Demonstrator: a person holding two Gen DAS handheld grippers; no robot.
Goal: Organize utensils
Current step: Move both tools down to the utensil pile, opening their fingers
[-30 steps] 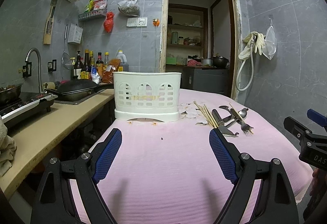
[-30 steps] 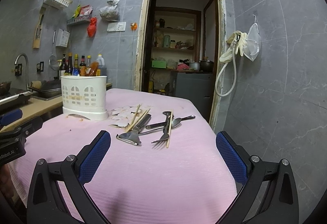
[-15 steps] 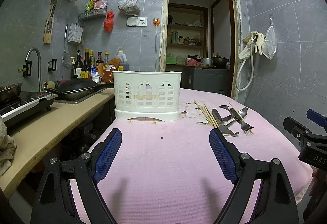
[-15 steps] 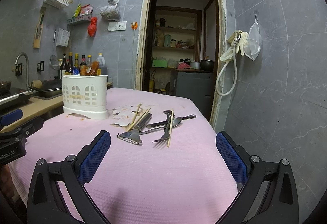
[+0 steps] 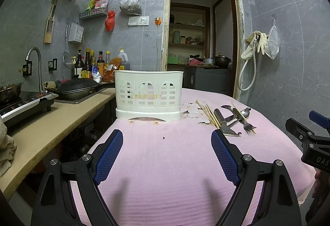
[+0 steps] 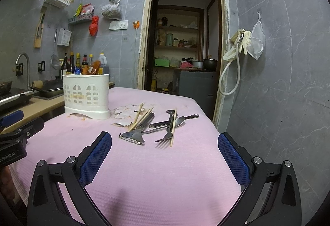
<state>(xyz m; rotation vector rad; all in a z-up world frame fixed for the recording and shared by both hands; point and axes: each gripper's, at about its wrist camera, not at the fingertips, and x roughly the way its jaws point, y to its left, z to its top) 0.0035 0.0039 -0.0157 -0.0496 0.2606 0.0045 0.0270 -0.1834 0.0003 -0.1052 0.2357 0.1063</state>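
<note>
- The table point(image 6: 165, 174), under a pink cloth, carries everything; nothing looks sorted yet, so this seems the opening step.
- White utensil holder point(image 5: 149, 95) stands upright at the far left.
- Utensils point(image 6: 156, 125) lie heaped just right of it: peeler, fork, spoons, chopsticks.
- Left gripper point(image 5: 166, 159) and right gripper point(image 6: 165, 157) hover with fingers wide and empty; next comes a narrow pinch on one piece.

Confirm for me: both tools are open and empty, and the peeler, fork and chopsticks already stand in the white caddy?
Not quite. Both tools, left and right, are open and empty, but the right wrist view shows peeler, fork and chopsticks lying on the pink cloth beside the caddy.
</note>
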